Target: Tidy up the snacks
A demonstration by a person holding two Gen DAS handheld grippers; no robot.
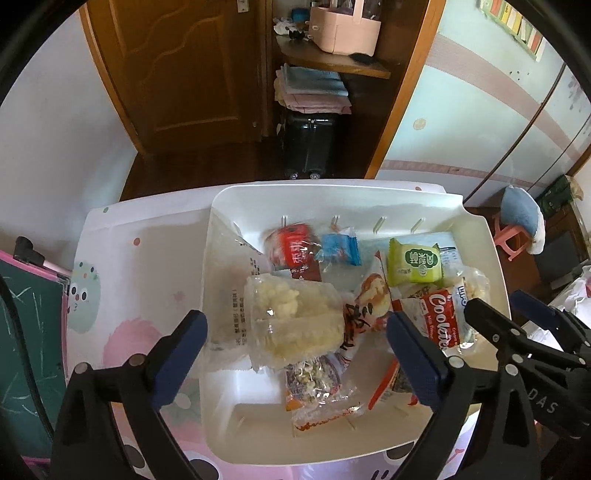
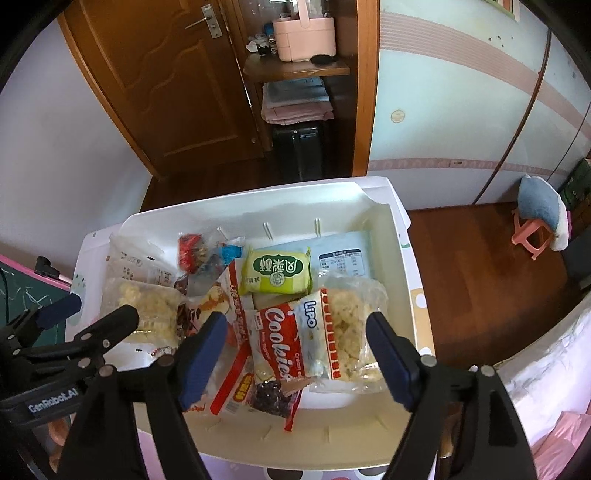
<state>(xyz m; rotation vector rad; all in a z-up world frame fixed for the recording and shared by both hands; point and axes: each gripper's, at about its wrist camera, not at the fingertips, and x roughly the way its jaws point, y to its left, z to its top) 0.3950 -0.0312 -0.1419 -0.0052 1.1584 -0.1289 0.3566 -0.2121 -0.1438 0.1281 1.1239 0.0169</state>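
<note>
A white plastic bin [image 1: 221, 280] [image 2: 406, 280] on a small table holds several snack packs. Among them are a clear bag of puffed rice [image 1: 291, 317], a red Lipo Cookies pack [image 1: 439, 317] [image 2: 291, 343], a green pack [image 1: 415, 267] [image 2: 275, 271], a blue pack [image 1: 340, 249] and a red pack [image 1: 295, 247]. My left gripper [image 1: 295, 354] is open and empty above the puffed rice bag. My right gripper [image 2: 295, 358] is open and empty above the cookies pack. It also shows in the left wrist view [image 1: 506, 317].
The table has a pastel patterned cloth [image 1: 110, 295]. A green chalkboard [image 1: 26, 325] stands at its left. A wooden door [image 2: 159, 81], a shelf with a pink box [image 2: 304, 35], a black suitcase [image 1: 308, 144] and a pink stool [image 2: 532, 229] are beyond.
</note>
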